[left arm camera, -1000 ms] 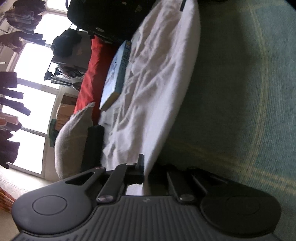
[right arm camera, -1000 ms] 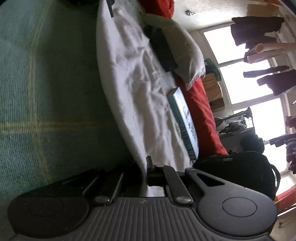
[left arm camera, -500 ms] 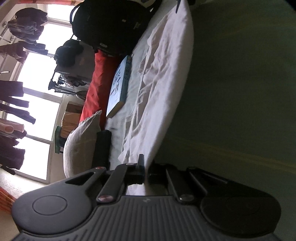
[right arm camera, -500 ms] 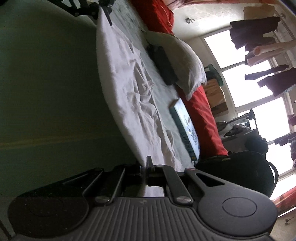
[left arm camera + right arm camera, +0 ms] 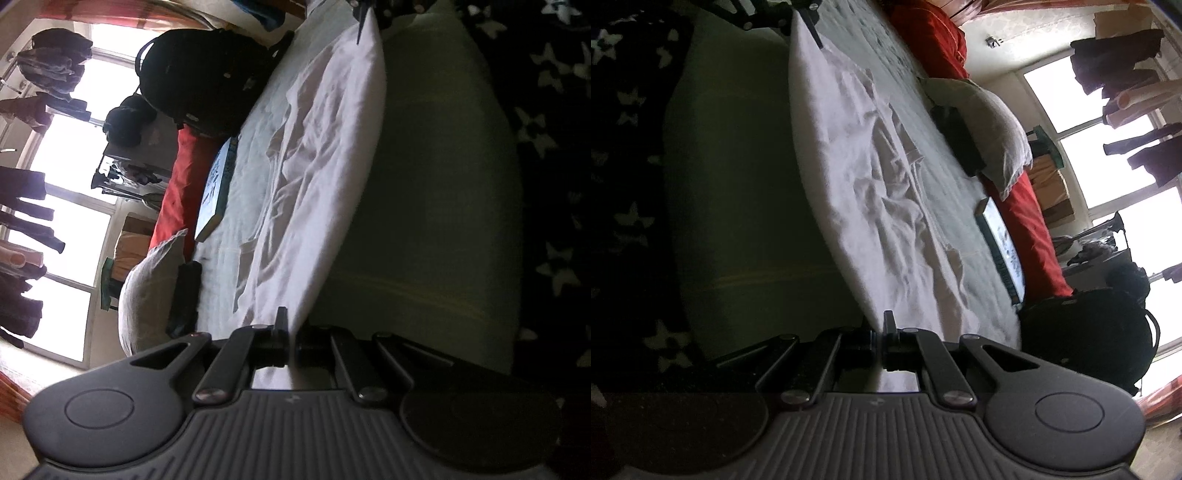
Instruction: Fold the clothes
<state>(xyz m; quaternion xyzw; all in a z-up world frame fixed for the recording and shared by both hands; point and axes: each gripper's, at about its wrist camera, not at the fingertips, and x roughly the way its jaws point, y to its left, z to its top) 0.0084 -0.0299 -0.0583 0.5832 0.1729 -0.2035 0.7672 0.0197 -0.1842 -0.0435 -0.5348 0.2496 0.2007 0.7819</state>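
Note:
A crumpled white garment (image 5: 325, 155) hangs stretched between my two grippers over the near side of a bed. My left gripper (image 5: 290, 332) is shut on one end of its edge. The cloth runs away from it to my right gripper (image 5: 364, 18) at the far end. In the right wrist view the same white garment (image 5: 857, 177) leads from my right gripper (image 5: 879, 332), shut on the cloth, up to my left gripper (image 5: 812, 22). The rest of the garment trails wrinkled onto the bed top.
A green blanket with a yellow stripe (image 5: 424, 221) covers the bed's side. On the bed lie a book (image 5: 216, 184), a red cushion (image 5: 177, 192), a black backpack (image 5: 207, 81), a grey pillow (image 5: 147, 288) and a dark flat item (image 5: 184, 295). A dark star-patterned rug (image 5: 546, 129) is below.
Both grippers have drawn back from the bed and risen a little with the white garment held. The bed looks farther off, and the star-patterned rug has come into view.

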